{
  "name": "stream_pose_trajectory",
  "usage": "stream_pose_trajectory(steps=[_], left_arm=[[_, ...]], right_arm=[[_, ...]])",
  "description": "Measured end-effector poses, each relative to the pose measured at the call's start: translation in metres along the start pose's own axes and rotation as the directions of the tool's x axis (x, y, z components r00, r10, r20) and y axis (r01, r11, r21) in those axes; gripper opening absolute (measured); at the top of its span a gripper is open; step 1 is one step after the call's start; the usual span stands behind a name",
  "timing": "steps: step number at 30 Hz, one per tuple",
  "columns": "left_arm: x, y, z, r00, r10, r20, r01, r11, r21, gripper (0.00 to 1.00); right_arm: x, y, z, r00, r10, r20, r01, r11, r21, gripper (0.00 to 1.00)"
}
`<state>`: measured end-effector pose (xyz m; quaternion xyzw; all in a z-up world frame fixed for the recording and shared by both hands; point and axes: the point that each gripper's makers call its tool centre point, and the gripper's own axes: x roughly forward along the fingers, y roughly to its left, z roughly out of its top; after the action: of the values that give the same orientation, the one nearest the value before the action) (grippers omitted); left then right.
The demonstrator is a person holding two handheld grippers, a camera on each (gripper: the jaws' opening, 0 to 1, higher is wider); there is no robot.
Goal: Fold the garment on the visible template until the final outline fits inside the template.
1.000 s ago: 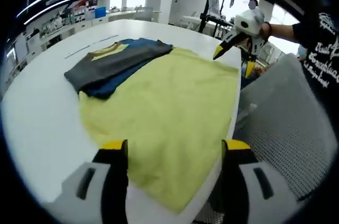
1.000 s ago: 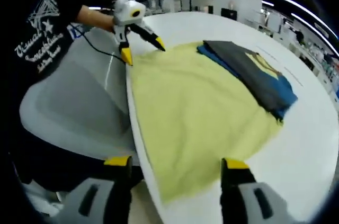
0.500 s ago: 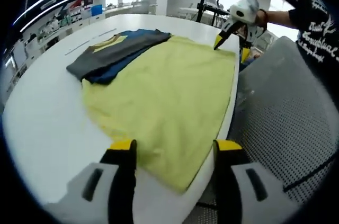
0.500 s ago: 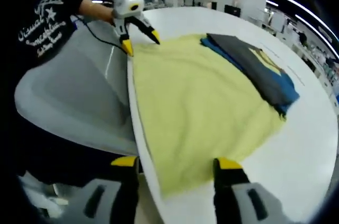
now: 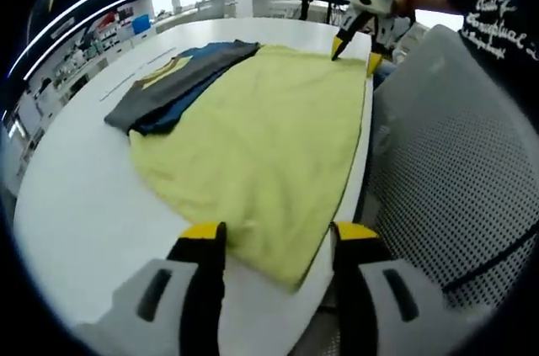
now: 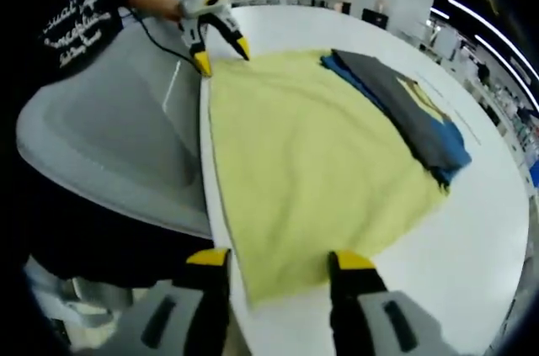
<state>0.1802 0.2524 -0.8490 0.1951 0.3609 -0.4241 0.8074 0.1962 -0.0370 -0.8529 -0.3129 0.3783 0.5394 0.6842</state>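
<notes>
A yellow garment (image 5: 261, 137) lies spread flat on the white table (image 5: 76, 196), one long side along the table's edge. My left gripper (image 5: 278, 242) is open, its yellow-tipped jaws either side of the garment's near corner. The right gripper (image 6: 280, 262) is open in the same way at the opposite corner of the yellow garment (image 6: 303, 162). Each gripper appears far off in the other's view: the right gripper (image 5: 358, 23) and the left gripper (image 6: 210, 32), both at the cloth's far corners.
A folded pile of grey, blue and yellow clothes (image 5: 177, 82) rests on the cloth's far side, also visible as the pile (image 6: 413, 116). A grey mesh chair (image 5: 446, 162) stands against the table's edge, near the person in a black printed shirt (image 6: 76, 11).
Both views have slid in toward the cloth's near corners. The jaws of each gripper have come a little closer together. The garment and pile have not moved.
</notes>
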Motion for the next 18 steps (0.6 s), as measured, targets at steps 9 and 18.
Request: stream_pose_trajectory(steps=[9,18], left_arm=[[0.0018,0.0034,0.0016,1.000,0.000,0.000,0.000,1.000,0.004,0.34],[0.0049,0.0056,0.0041,1.000,-0.012,-0.004,0.012,1.000,0.015,0.14]], right_arm=[[0.0000,-0.0006,0.0020,1.000,-0.004,0.014,0.004,1.000,0.000,0.26],[0.0004,-0.0053,0.0021,1.000,-0.019,0.018,0.019,1.000,0.002,0.10]])
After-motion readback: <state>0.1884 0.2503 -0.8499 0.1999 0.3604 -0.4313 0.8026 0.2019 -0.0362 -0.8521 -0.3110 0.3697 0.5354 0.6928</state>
